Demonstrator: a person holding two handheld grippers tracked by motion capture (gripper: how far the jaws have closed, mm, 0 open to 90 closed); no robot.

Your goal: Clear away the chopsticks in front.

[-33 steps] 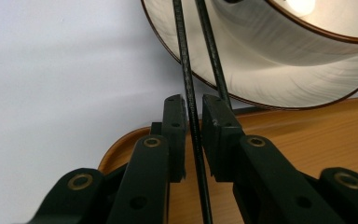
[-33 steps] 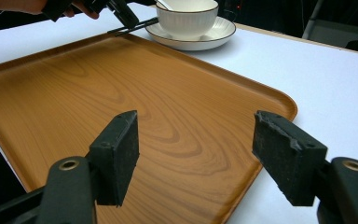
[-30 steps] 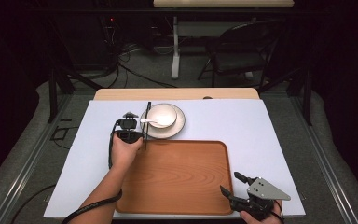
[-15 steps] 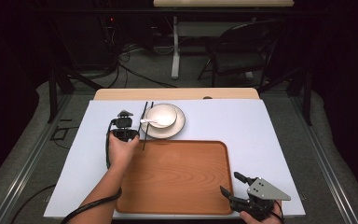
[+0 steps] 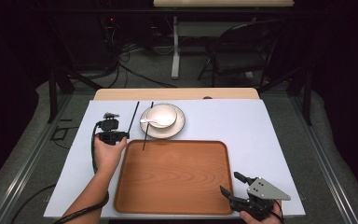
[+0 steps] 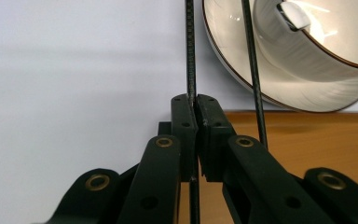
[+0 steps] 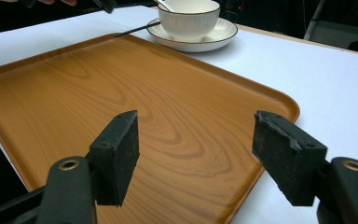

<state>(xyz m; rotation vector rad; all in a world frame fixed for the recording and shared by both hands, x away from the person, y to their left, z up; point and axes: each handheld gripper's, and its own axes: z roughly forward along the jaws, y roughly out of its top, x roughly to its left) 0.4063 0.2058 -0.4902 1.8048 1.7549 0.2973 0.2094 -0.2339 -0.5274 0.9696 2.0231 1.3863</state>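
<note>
My left gripper (image 6: 196, 105) pinches one chopstick (image 5: 133, 118) near the table's back-left, beside the plate (image 5: 179, 127); right gripper (image 7: 196, 156) gapes idle over the tray's (image 5: 177, 177) near-right corner; lift level, clearing its twin (image 5: 148, 126).

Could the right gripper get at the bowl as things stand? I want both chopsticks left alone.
Probably yes. The right gripper has open, empty jaws, and the bare wooden tray lies between it and the bowl. The left gripper and chopsticks sit off to one side.
</note>
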